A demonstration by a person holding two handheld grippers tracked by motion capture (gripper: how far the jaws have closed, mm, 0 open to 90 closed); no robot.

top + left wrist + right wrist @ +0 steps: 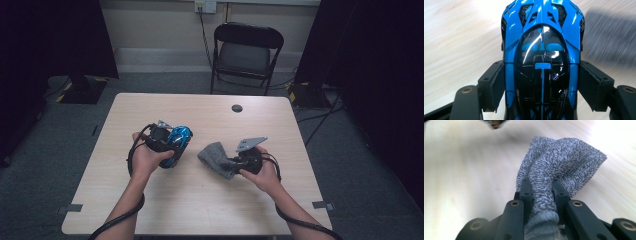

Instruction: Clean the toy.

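A shiny blue and black toy car [177,140] is clamped in my left gripper [167,142] over the left half of the wooden table [200,200]. In the left gripper view both pads press the car's [541,62] sides, its nose pointing away, and the left gripper [541,85] is shut on it. My right gripper [232,162] pinches a grey knitted cloth [215,157] near the table's middle. Seen along the right gripper [541,190], the bunched cloth [559,162] fans out beyond the jaws above the tabletop.
A round dark grommet [237,108] sits near the table's far edge. A black folding chair [245,55] stands behind the table on grey carpet. Dark panels flank both sides, and cables trail from each gripper past the forearms.
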